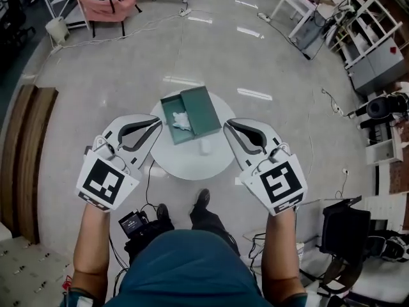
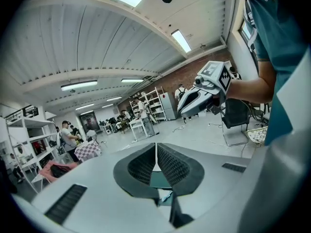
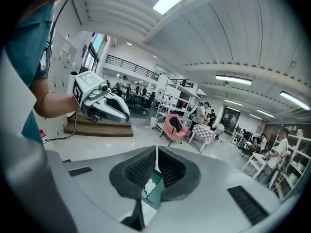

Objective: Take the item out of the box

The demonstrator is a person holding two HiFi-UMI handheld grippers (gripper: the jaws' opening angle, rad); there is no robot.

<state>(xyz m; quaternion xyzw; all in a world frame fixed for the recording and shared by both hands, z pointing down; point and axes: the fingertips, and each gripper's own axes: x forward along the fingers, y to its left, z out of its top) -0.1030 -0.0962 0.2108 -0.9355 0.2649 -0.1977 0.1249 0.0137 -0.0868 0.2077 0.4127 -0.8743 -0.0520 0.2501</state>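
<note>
1. Teal box (image 1: 192,114) sat open on the round white tabletop (image 1: 192,165). The white crumpled item (image 1: 179,120) lay in the box's left half; the box's right half was bare.
2. Left gripper (image 1: 158,124): fingers (image 2: 143,164) closed together, nothing held. Right gripper (image 1: 227,126): fingers (image 3: 172,171) likewise closed and empty.
3. Both grippers flanked the box, tips pointing in toward it. Each gripper view showed the box below the fingertips, so both were judged clear above it.
4. Key relation: the item lay toward the box's left side, nearer the left gripper's tips than the right's. Left judged the shorter reach; its fingers would have to part first.
</note>
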